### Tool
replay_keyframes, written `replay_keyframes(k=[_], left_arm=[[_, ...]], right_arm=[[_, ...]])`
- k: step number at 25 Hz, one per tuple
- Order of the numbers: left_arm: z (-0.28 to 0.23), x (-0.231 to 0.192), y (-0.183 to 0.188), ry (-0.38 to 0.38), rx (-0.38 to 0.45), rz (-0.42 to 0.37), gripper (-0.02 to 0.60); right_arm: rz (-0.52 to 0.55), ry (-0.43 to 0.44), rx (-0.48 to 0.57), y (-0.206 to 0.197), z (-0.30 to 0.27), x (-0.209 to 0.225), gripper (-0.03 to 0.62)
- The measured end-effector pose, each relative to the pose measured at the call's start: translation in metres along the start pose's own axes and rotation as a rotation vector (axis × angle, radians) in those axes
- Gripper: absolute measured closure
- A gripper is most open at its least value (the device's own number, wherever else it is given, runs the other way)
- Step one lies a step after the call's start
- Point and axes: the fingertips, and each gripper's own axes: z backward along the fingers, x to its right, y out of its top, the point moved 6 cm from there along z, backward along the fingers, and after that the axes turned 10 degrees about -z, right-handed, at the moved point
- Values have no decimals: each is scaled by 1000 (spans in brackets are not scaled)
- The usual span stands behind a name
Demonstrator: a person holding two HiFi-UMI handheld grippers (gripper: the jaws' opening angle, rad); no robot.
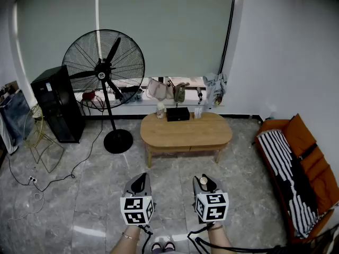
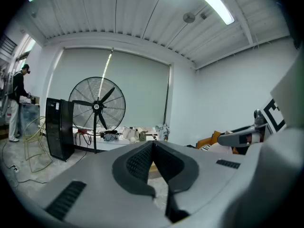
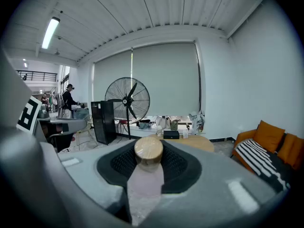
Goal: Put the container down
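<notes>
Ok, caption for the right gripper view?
Right hand-held gripper holds a wood-lidded container, facing the coffee table and fan.

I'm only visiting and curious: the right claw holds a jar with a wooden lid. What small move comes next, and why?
Probably carry it forward toward the wooden table. The right claw grips the container over the floor, the table stands well ahead, and its near side looks free for setting it down.

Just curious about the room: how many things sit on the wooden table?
3, along the table's far edge: a bottle at left, a black box in the middle, a cup at right. Smaller things might not show.
</notes>
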Motion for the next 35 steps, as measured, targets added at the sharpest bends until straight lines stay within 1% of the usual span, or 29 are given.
replay_keyframes(k=[4,8,14,18,22,30,35], left_arm=[[3,-7,-2,-9,-2,5,588],[8,-15,-5,-22,1,10,588],[8,-32,-6,-42,0,15,588],[2,-35,-12,-50,-7,24,588],[-2,-36,-17,-68,-26,17,588],[-38,-50,-15,-50,-46,16,588],[-73,-49,-3,-44,-44,-4,588]], right_arm=[[-15,4,6,-1,0,-9,461],[-75,28,0,-3,-1,-19,461],[-60,14,-4,-3,-5,-35,461],[-65,8,-3,-6,-11,-35,461],[-67,0,-25,-9,-17,-35,461],[-59,-8,-26,5,-51,-21,461],[-58,5,-8,24,-81,-2,461]])
